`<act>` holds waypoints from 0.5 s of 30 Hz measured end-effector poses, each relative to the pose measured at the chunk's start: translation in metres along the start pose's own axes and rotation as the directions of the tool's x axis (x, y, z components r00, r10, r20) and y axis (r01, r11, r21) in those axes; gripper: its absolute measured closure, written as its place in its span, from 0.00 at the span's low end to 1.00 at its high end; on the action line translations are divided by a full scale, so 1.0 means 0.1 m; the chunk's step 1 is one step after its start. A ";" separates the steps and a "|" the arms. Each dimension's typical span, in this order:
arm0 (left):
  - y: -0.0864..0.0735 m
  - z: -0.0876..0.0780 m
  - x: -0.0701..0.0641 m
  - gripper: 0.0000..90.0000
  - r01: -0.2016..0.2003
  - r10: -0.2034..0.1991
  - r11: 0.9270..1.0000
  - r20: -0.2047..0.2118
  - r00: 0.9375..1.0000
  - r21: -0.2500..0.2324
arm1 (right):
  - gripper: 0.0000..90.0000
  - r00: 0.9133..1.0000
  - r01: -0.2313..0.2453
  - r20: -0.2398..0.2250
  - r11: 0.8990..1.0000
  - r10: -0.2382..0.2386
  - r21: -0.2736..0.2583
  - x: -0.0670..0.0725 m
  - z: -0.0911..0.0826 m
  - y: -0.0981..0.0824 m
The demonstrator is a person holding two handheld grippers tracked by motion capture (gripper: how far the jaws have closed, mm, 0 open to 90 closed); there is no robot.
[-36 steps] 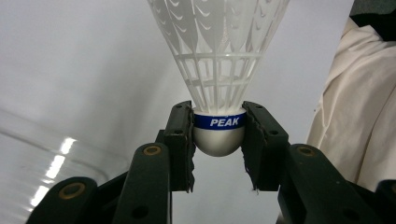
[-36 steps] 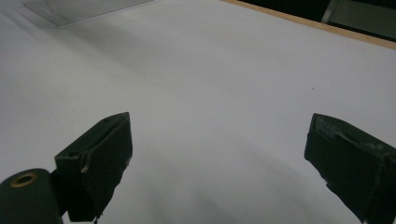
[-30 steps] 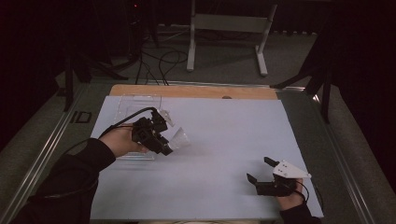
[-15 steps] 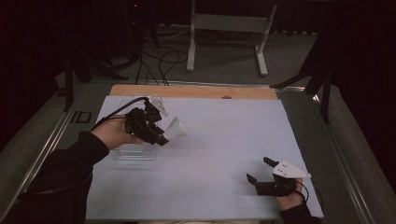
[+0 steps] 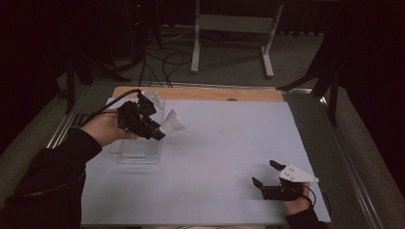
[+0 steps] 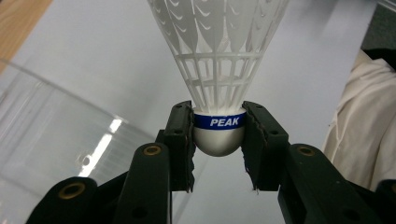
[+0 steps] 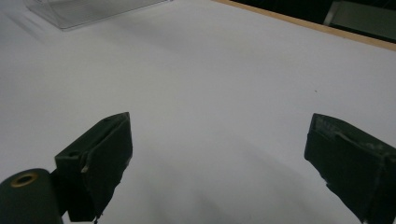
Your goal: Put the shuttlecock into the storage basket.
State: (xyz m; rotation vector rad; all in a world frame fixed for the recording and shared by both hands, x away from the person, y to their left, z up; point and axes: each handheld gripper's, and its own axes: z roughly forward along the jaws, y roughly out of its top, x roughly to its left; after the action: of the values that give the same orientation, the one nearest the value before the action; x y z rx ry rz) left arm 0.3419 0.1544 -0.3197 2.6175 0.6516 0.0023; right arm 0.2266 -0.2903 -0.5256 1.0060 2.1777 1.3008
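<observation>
While the left gripper (image 6: 218, 140) clamps the white plastic shuttlecock (image 6: 217, 60) by its cork above the clear plastic tray (image 5: 136, 149), right gripper (image 5: 269, 174) rests agape, nothing held

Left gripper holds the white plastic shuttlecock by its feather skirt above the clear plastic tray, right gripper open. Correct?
Not quite. The left gripper clamps the white plastic shuttlecock by its rounded cork base with the blue band, as the left gripper view shows. The rest stands.
</observation>
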 end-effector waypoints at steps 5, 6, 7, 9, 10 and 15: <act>-0.07 -0.09 0.06 0.73 0.026 -0.026 1.000 -0.023 0.999 -0.002 | 0.09 1.000 0.000 0.000 1.000 0.000 0.000 0.00 0.00 0.00; -0.09 -0.11 0.08 0.73 0.036 -0.036 0.999 -0.024 0.999 -0.004 | 0.09 1.000 0.000 0.000 1.000 0.000 0.000 0.00 0.00 0.00; -0.10 -0.13 0.09 0.73 0.038 -0.038 0.999 -0.027 0.999 -0.001 | 0.09 1.000 -0.001 0.001 1.000 0.001 -0.002 0.00 0.00 0.00; -0.14 -0.16 0.12 0.73 0.055 -0.055 0.998 -0.034 0.998 -0.007 | 0.09 1.000 0.001 0.002 1.000 -0.001 -0.007 0.00 0.00 0.00; -0.16 -0.17 0.13 0.73 0.066 -0.066 0.998 -0.037 0.997 -0.011 | 0.09 1.000 0.001 0.002 1.000 -0.001 -0.007 0.00 0.00 0.01; -0.27 -0.26 0.23 0.73 0.110 -0.111 0.994 -0.062 0.992 -0.018 | 0.09 1.000 0.005 0.002 1.000 -0.005 -0.013 0.00 -0.01 0.01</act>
State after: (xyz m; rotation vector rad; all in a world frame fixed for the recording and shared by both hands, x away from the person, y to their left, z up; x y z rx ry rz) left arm 0.3481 0.1969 -0.3097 2.5728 0.8152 0.0558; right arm 0.2262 -0.2902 -0.5245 0.9952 2.1667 1.3095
